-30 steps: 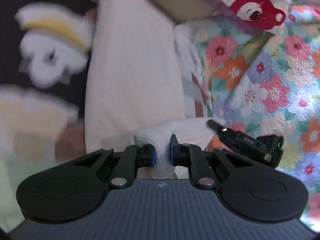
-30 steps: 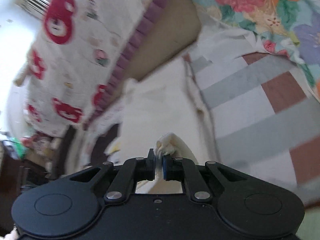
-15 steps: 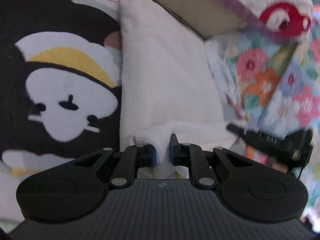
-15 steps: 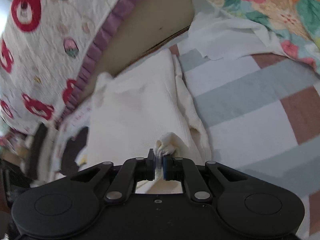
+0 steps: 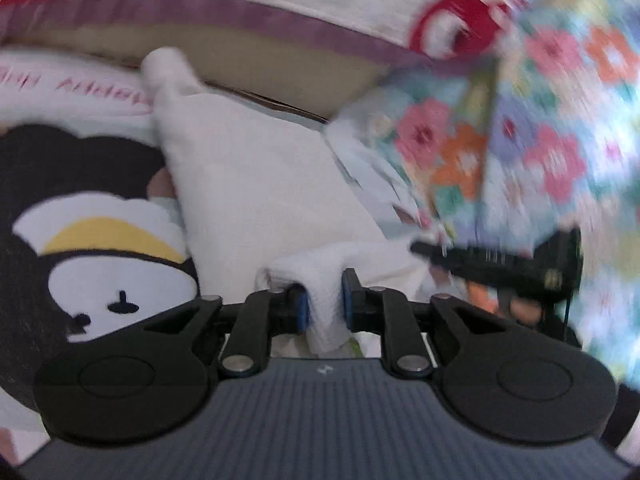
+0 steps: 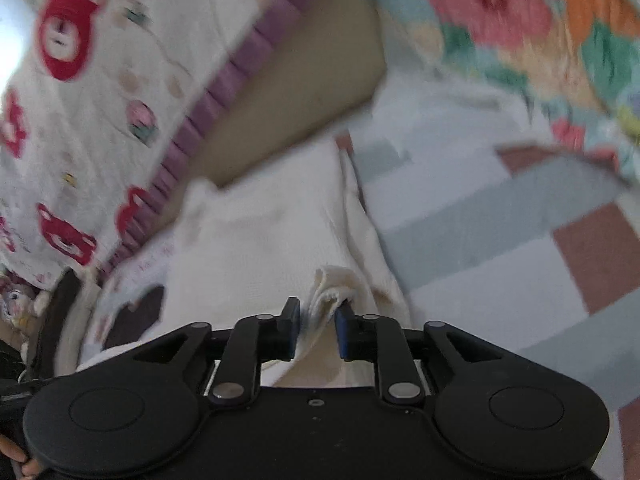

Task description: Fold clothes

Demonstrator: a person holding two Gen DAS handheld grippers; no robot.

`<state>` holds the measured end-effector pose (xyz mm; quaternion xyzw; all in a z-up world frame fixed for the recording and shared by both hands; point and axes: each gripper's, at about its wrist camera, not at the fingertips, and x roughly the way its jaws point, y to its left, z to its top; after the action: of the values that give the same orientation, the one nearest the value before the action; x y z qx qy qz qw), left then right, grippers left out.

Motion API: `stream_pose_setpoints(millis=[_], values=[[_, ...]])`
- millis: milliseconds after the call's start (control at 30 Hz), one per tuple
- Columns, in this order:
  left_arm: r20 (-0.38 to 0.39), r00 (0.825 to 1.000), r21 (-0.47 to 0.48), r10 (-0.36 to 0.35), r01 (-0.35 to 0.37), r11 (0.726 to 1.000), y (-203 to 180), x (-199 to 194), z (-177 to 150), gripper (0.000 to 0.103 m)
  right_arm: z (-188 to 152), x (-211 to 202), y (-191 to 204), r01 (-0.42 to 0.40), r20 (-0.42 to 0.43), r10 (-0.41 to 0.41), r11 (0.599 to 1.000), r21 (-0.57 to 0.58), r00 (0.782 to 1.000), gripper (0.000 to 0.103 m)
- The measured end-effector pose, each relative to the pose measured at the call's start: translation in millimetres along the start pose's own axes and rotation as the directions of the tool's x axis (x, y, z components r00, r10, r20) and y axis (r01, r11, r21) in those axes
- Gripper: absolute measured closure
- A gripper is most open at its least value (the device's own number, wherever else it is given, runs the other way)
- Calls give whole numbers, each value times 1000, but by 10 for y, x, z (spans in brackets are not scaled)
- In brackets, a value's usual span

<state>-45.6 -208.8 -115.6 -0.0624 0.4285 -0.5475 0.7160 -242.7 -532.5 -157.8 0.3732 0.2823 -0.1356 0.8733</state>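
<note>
A cream waffle-knit garment lies folded in a long strip on the bed. A pinched fold of its near edge stands between the blue pads of my left gripper. The jaws are opening and the fold still fills the gap from pad to pad. In the right wrist view the same garment runs away from me. My right gripper has its jaws opening, and a loose cloth fold sits between them with a gap beside the pads. The right gripper also shows, blurred, at the right of the left wrist view.
A black cartoon-print textile lies left of the garment. A floral quilt is on the right, and a bear-print cover with a purple border at the back. A checked sheet lies right of the garment.
Both grippers' jaws have widened around the cloth folds that they pinched tight before. The left wrist view has rolled, so the bear-print cover now runs across the top.
</note>
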Motion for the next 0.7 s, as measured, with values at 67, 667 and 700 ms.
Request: stream_pose_setpoints(millis=[67,667,700], values=[[-26,1000,82,16,-14,997,-46,47,-123,77,-79,-61,-49,-51,29,50,999,15,998,77],[8,990,216,143,-142,966,83,-164,53,51,-722,-371,54,126,-23,-131,977,-170,991,60],[-13,990,263,143,-134,955,28,-78,13,46,-755,-376,80,147,-20,-154,968,-202,988,58]])
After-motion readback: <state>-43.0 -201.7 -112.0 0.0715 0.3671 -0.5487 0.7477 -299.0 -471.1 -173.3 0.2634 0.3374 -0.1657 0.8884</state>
